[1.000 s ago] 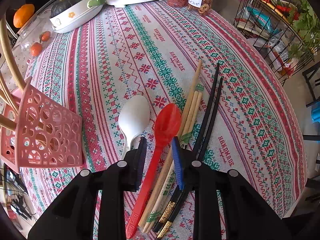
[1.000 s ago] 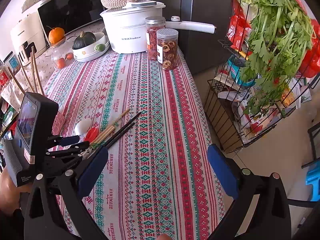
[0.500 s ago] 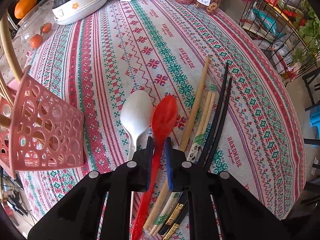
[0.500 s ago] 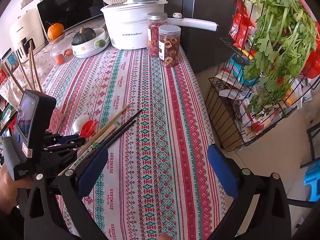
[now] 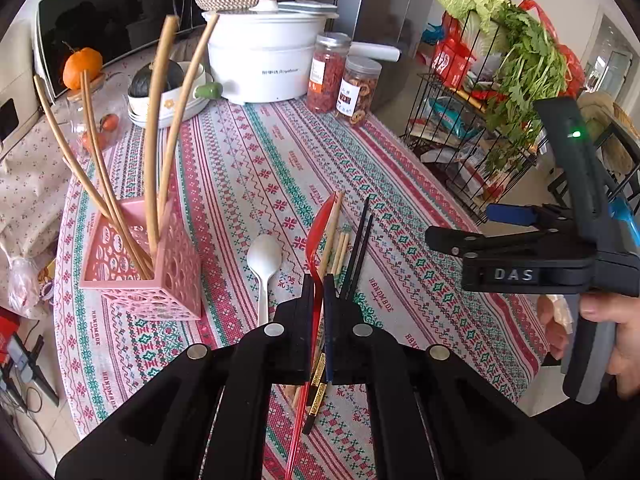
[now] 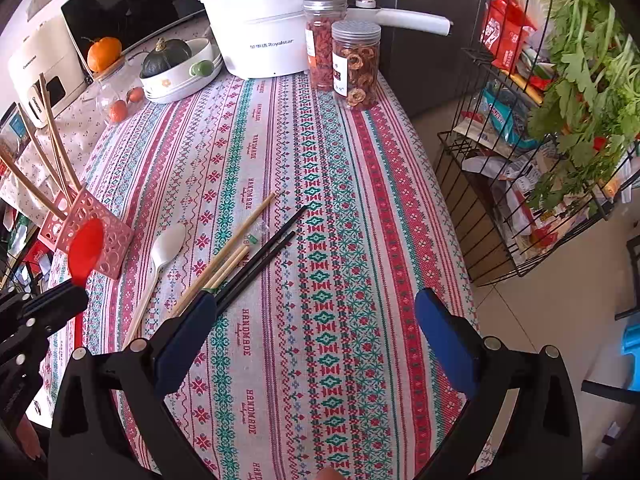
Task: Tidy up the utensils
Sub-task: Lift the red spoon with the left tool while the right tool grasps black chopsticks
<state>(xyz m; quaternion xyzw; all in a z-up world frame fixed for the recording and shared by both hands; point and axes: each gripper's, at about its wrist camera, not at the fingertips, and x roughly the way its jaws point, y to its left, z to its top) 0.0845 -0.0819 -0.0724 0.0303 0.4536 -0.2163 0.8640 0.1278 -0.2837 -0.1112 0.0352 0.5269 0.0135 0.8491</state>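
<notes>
Red spoon (image 5: pixel 319 240) now lifted in left gripper (image 5: pixel 319 292)

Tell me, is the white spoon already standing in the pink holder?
No, the white spoon lies flat on the tablecloth beside the pink holder, which holds only wooden sticks.

The right gripper (image 6: pixel 316 344) hangs over the patterned tablecloth (image 6: pixel 340 240), its blue pads spread wide with nothing between them. To the left, the left gripper (image 6: pixel 60 300) holds a red spoon (image 6: pixel 85 250) clear of the cloth, just in front of the pink utensil holder (image 6: pixel 108 240). On the cloth lie a white spoon (image 6: pixel 164 252), wooden chopsticks (image 6: pixel 236 240) and black chopsticks (image 6: pixel 268 252), side by side. A white cooker (image 6: pixel 272 28) stands at the far end.
</notes>
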